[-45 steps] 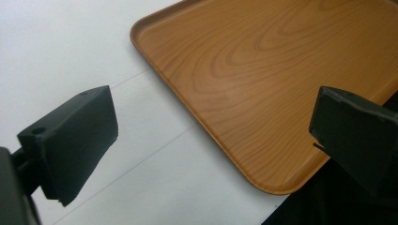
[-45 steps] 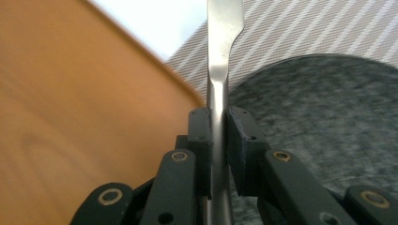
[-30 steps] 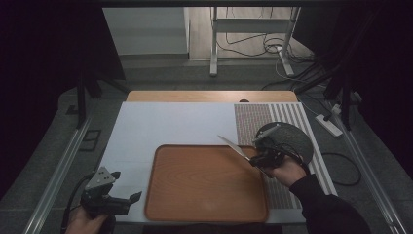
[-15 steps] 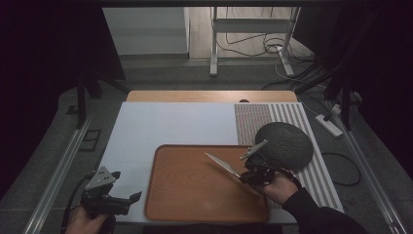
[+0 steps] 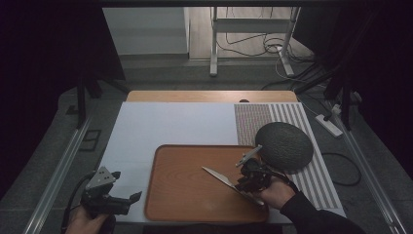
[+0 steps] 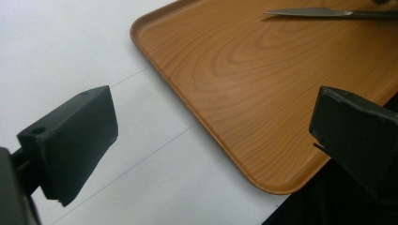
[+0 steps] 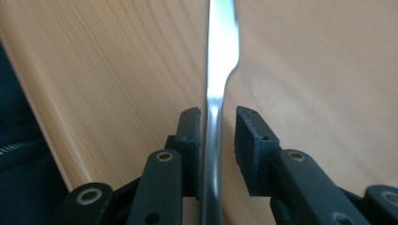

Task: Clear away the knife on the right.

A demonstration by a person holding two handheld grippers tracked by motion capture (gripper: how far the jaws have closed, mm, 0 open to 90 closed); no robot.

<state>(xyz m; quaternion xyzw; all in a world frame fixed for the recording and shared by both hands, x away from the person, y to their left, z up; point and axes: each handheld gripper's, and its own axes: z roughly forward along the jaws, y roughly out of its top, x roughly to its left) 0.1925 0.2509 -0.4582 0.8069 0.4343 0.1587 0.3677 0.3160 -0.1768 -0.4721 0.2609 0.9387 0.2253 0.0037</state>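
Note:
A metal table knife lies on the brown wooden tray, blade pointing to the back left. My right gripper straddles its handle near the tray's right edge. In the right gripper view the knife runs up between the jaws of the gripper. The jaws have just been opening, and a gap shows beside the handle. My left gripper rests at the front left, off the tray's corner. In its own view the left gripper stands wide open over the tray, with the knife far off.
A dark grey round plate sits on a striped mat just right of the tray. A white mat covers the table's left and back. Table legs and cables stand on the floor beyond the table.
My right hand carried the knife from beside the dark plate toward the front left and down onto the tray. The left gripper stayed put.

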